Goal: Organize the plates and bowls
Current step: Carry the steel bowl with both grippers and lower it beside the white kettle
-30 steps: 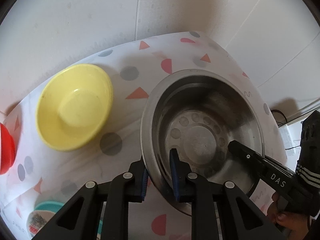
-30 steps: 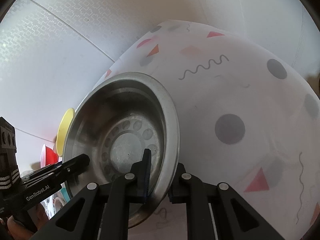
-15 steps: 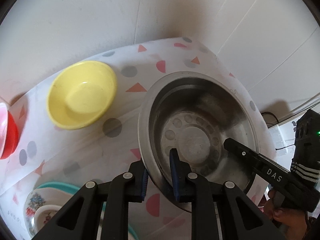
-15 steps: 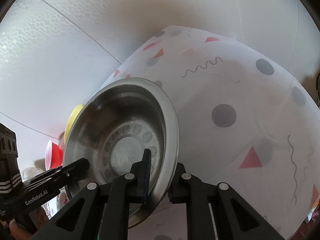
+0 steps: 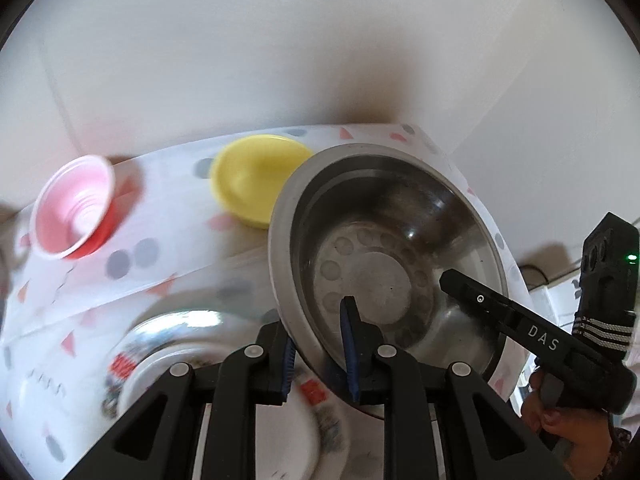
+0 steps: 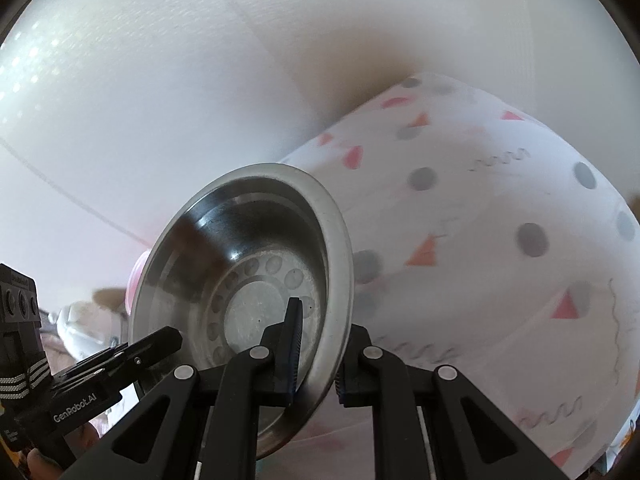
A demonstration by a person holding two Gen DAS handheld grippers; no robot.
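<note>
Aloft, a wide stainless-steel bowl (image 5: 384, 264) tilts above the patterned counter (image 6: 500, 264), left gripper (image 5: 318, 344) clenched on its seven o'clock rim, right gripper (image 6: 316, 350) clenched opposite. Uneven pulling could slip it onto the printed plate (image 5: 320, 424) at six o'clock.

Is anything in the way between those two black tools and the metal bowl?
No. Both the left tool and the right tool already pinch the metal bowl's rim on opposite sides, with nothing between.

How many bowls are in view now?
2: a steel bowl held off the table by both grippers, and a yellow bowl on the table behind it. Others may be hidden.
</note>
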